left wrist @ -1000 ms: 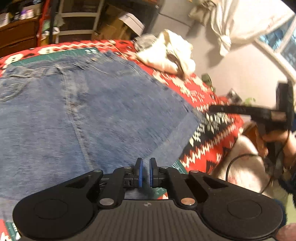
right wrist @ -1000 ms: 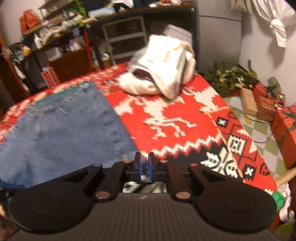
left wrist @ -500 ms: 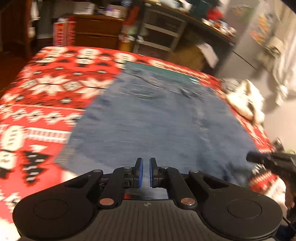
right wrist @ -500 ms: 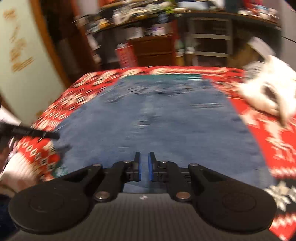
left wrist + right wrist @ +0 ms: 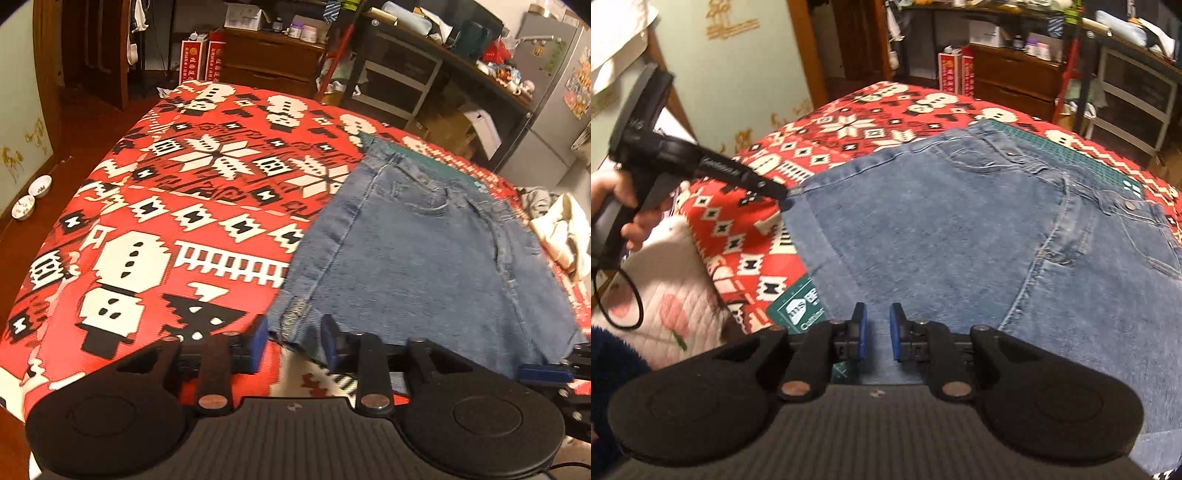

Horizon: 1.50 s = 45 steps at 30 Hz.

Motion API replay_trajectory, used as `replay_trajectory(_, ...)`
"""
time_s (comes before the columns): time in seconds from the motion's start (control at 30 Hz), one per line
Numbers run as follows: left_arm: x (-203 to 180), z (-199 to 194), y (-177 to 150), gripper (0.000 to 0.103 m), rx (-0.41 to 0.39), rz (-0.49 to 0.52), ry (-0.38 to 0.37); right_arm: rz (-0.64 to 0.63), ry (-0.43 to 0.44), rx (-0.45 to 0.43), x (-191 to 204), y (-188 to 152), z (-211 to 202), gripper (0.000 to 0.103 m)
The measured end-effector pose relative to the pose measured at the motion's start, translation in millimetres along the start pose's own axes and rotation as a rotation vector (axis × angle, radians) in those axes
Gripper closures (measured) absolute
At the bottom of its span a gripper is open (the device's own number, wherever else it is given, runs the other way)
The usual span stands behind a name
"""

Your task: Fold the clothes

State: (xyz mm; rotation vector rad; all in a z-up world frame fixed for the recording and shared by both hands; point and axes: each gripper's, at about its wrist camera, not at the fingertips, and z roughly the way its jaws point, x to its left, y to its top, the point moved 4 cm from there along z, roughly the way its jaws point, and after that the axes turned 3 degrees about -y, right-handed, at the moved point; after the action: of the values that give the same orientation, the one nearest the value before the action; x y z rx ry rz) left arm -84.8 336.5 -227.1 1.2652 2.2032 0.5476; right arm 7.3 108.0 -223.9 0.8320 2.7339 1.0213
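Blue denim jeans (image 5: 424,258) lie folded flat on the red patterned blanket (image 5: 184,221), waistband at the far end. My left gripper (image 5: 293,345) is open, and the near left hem corner of the jeans sits between its blue pads. From the right wrist view the left gripper (image 5: 777,192) shows its tip at that same corner of the jeans (image 5: 942,240). My right gripper (image 5: 878,332) hangs over the near hem with a narrow gap between its pads and nothing clamped. Its blue-tipped fingers (image 5: 543,369) show at the right edge of the left wrist view.
A white crumpled garment (image 5: 565,236) lies at the blanket's right side. A green cutting mat (image 5: 798,306) peeks from under the jeans. A hand (image 5: 613,199) holds the left gripper over a pink quilted cover (image 5: 665,288). Two bowls (image 5: 33,195) sit on the floor at left.
Both grippers swung round to the jeans' near hem. The left gripper opened wide at the left corner and the right one opened slightly.
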Motion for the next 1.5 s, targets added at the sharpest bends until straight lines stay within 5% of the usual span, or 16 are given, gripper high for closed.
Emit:
replay_trajectory(0.2, 3.6, 12.5, -0.9, 0.071, -0.002, 0.002, -0.004, -0.068, -0.001, 0.042, 8.1, -6.4, 12.6, 0.082)
replay_trajectory(0.33, -1.5, 12.8, -0.5, 0.089, -0.010, 0.030, 0.003, -0.090, -0.003, 0.073, 11.5, -12.1, 21.5, 0.082)
replay_trajectory(0.43, -2.4, 8.9, 0.1, 0.091, -0.027, 0.037, 0.010, -0.130, -0.013, 0.077, 15.6, -14.4, 23.1, 0.082)
replay_trajectory(0.67, 0.5, 7.0, 3.5, 0.091, -0.048, 0.020, 0.016, -0.133, -0.022, 0.068, 14.9, -15.7, 24.3, 0.099)
replay_trajectory(1.03, 1.7, 6.3, 1.9, 0.088, -0.037, 0.013, 0.025, -0.062, 0.045, 0.084, 12.0, -15.5, 17.8, 0.091)
replay_trajectory(1.27, -3.0, -8.9, 2.0, 0.086, -0.053, 0.021, 0.020, -0.003, -0.016, 0.049, -23.5, -21.3, -24.8, 0.090)
replay_trajectory(1.5, -43.4, -29.2, -8.0, 0.086, -0.021, 0.074, -0.114, 0.022, 0.005, 0.088, -33.1, -46.3, -44.2, 0.090)
